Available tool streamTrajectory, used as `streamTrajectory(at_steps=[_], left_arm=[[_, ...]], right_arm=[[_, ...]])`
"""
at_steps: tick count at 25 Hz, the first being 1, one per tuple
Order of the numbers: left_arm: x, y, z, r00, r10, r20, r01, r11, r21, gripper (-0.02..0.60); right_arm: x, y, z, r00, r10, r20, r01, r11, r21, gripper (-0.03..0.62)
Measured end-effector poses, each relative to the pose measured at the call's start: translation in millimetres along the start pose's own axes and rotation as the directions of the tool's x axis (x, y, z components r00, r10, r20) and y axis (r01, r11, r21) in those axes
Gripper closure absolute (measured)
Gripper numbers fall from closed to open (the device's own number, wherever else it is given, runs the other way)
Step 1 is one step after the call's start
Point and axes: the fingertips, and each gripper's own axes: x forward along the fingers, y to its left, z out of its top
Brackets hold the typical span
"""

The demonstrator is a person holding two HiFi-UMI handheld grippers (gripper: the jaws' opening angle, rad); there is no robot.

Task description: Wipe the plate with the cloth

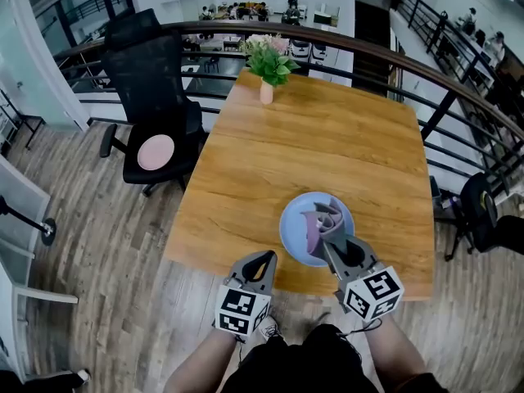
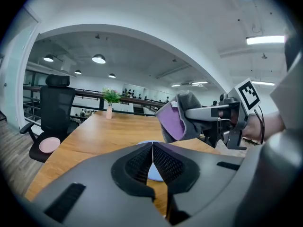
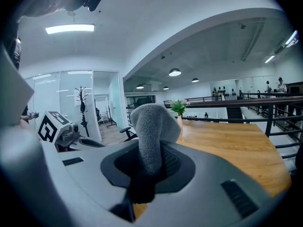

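Note:
A pale blue plate lies on the wooden table near its front edge. Over the plate hangs a grey and purple cloth, with my right gripper shut on it. In the right gripper view the grey cloth stands up from between the jaws. My left gripper is shut with nothing in it, at the table's front edge left of the plate. The left gripper view shows its closed jaws in front of the plate and the cloth held up at the right.
A small vase of flowers stands at the table's far edge. A black office chair with a pink disc on its seat is left of the table. A dark railing curves behind the table, and wood flooring surrounds it.

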Motion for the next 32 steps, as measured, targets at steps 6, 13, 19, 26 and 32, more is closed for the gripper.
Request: streamTrajectory(at_steps=[6, 13, 19, 26, 32], left_arm=[[29, 9, -21, 0.997, 0.0, -0.071, -0.005, 0.997, -0.076, 0.554], [67, 17, -52, 0.983, 0.042, -0.18, -0.073, 0.983, -0.169, 0.452], [101, 23, -85, 0.958, 0.06, -0.28, -0.14, 0.952, -0.274, 0.437], [130, 38, -118, 0.928, 0.101, -0.359, -0.225, 0.918, -0.325, 0.437], [145, 46, -135, 0.913, 0.115, -0.391, -0.265, 0.897, -0.355, 0.439]], right_arm=[[18, -17, -5, 1.0, 0.022, -0.015, -0.022, 1.0, 0.002, 0.522], [44, -48, -12, 0.994, 0.099, -0.056, -0.099, 0.995, 0.01, 0.522], [67, -67, -30, 0.978, 0.18, -0.102, -0.178, 0.984, 0.028, 0.522], [89, -70, -65, 0.948, 0.257, -0.186, -0.25, 0.966, 0.058, 0.522], [104, -69, -93, 0.916, 0.306, -0.262, -0.289, 0.952, 0.101, 0.522]])
